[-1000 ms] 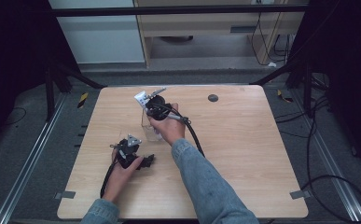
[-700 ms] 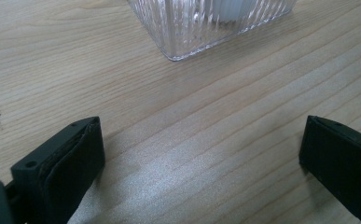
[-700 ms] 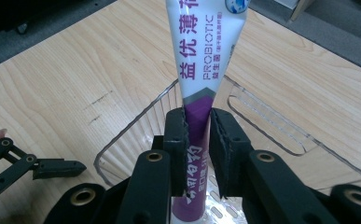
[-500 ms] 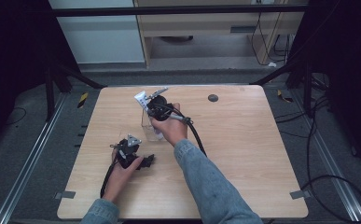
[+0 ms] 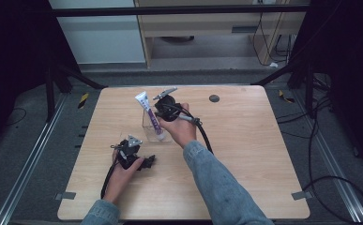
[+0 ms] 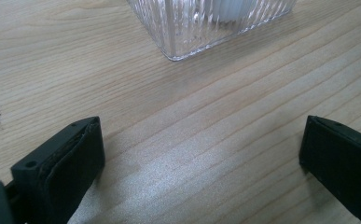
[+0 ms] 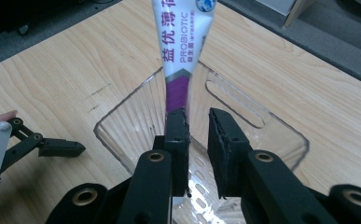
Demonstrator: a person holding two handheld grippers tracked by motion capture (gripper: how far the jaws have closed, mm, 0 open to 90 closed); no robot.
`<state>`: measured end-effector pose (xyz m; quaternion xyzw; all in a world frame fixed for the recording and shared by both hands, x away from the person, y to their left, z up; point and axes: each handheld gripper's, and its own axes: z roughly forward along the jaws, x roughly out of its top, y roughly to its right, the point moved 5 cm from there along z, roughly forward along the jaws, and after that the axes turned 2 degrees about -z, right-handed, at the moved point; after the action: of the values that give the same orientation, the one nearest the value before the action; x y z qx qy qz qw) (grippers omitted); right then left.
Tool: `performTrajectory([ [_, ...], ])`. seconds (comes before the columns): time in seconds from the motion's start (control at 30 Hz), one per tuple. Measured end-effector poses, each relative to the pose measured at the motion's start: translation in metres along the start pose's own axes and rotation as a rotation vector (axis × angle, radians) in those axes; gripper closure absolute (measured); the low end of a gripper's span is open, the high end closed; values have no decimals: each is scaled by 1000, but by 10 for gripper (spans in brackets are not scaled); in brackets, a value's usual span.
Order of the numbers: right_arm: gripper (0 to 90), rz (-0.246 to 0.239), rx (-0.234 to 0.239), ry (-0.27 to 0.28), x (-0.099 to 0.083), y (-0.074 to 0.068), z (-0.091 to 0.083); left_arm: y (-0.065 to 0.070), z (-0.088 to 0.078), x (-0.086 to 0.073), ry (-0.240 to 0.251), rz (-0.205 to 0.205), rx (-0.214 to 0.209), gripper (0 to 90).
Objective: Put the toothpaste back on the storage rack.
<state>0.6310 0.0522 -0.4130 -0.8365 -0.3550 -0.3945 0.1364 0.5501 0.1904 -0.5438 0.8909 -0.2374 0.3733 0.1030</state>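
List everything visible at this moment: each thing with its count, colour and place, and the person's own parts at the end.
toothpaste tube: one, white and purple, standing tilted in the clear container
clear container: one, ribbed transparent plastic, mid-table
table: one, light wood
dark round disc: one, far side of the table
yellow-black objects: two, on the floor left and right of the table
left gripper: one, black, jaws wide apart, resting near the front left
right gripper: one, black, jaws nearly together above the container, beside the tube
hands: two, one on each gripper; denim sleeves
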Motion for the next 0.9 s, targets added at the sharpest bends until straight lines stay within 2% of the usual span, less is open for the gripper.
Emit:
performTrajectory([
  [0.3, 731, 30, -6, 3, -11, 11, -14, 0, 0, 0, 0, 0, -1, 0],
  [0.6, 693, 62, -2, 11, -13, 14, -21, 0, 0, 0, 0, 1, 0, 0],
  [0.73, 654, 69, 6, 19, -14, 16, -26, 0, 0, 0, 0, 1, 0, 0],
  [0.9, 520, 78, -3, 30, -20, 21, -34, 0, 0, 0, 1, 0, 1, 0],
])
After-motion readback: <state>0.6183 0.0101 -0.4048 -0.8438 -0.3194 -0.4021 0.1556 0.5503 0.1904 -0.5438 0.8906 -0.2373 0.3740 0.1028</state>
